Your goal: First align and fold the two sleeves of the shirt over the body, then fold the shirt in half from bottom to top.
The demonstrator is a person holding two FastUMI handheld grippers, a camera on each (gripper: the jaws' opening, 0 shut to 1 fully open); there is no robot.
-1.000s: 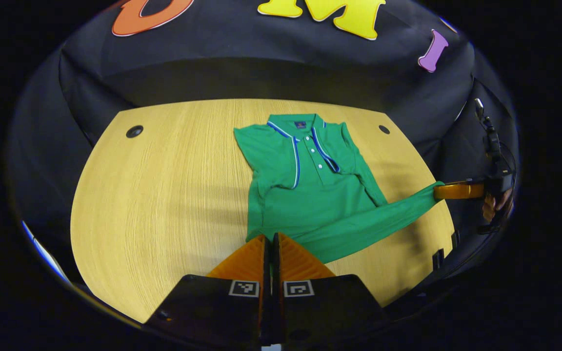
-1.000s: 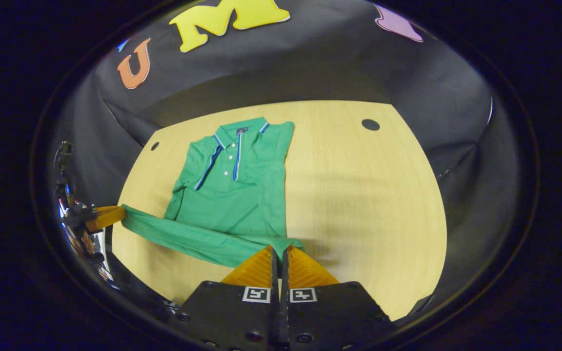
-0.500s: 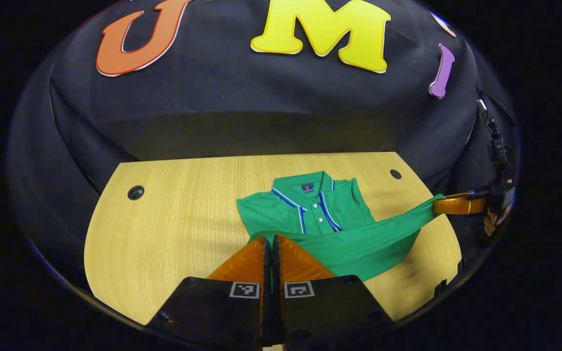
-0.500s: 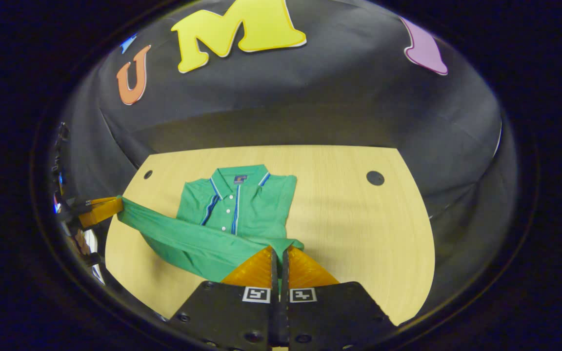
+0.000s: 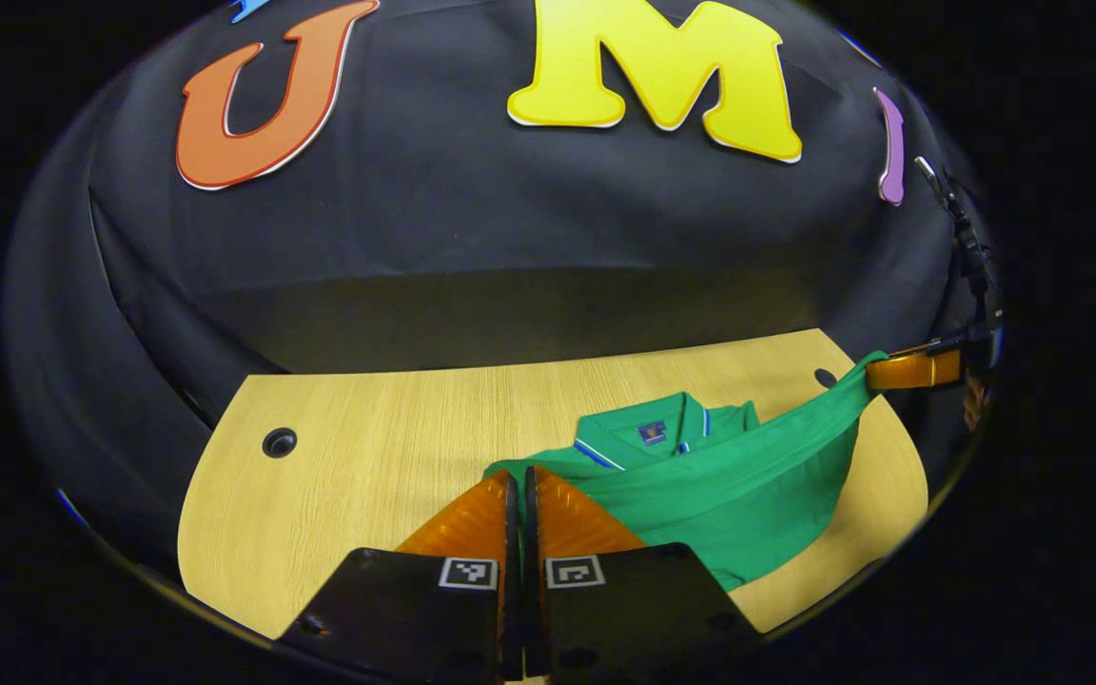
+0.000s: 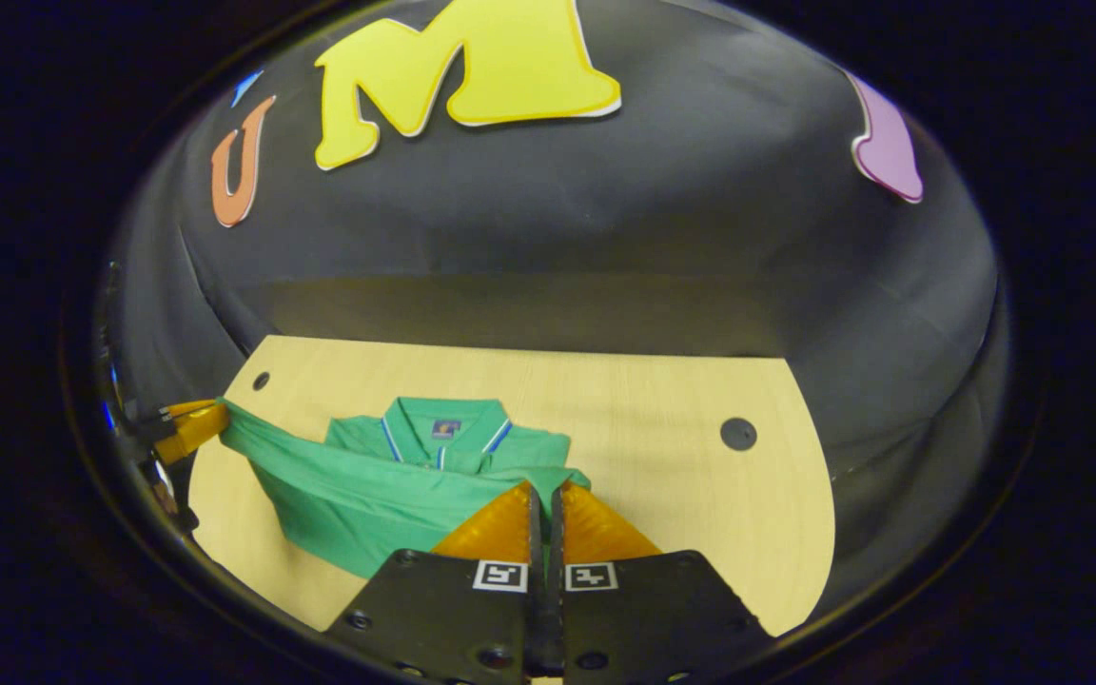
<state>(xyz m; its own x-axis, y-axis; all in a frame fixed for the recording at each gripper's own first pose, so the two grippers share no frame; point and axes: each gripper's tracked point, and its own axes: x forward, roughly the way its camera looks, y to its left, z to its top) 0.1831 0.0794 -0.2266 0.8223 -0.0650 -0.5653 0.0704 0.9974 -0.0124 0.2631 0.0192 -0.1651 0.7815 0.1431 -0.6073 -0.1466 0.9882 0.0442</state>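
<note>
A green polo shirt (image 5: 729, 485) with blue-and-white collar trim lies on the wooden table (image 5: 377, 447), sleeves folded in. Its bottom hem is lifted off the table and stretched between both grippers, covering most of the body. Just the collar (image 5: 648, 433) shows past the raised hem. My left gripper (image 5: 519, 476) is shut on one hem corner. My right gripper (image 6: 545, 490) is shut on the other corner of the shirt (image 6: 367, 485). The right gripper also appears far right in the left gripper view (image 5: 876, 369); the left gripper appears far left in the right gripper view (image 6: 215, 421).
The table has round cable holes (image 5: 279, 442) (image 6: 738, 434) near its back corners. Black cloth walls close the booth behind and at the sides. A hand (image 5: 971, 409) holds the far gripper at the right edge. Bare wood lies left of the shirt.
Both grippers have risen and carried the hem forward over the shirt. The button placket, visible before, is now hidden under the lifted cloth; the collar still shows.
</note>
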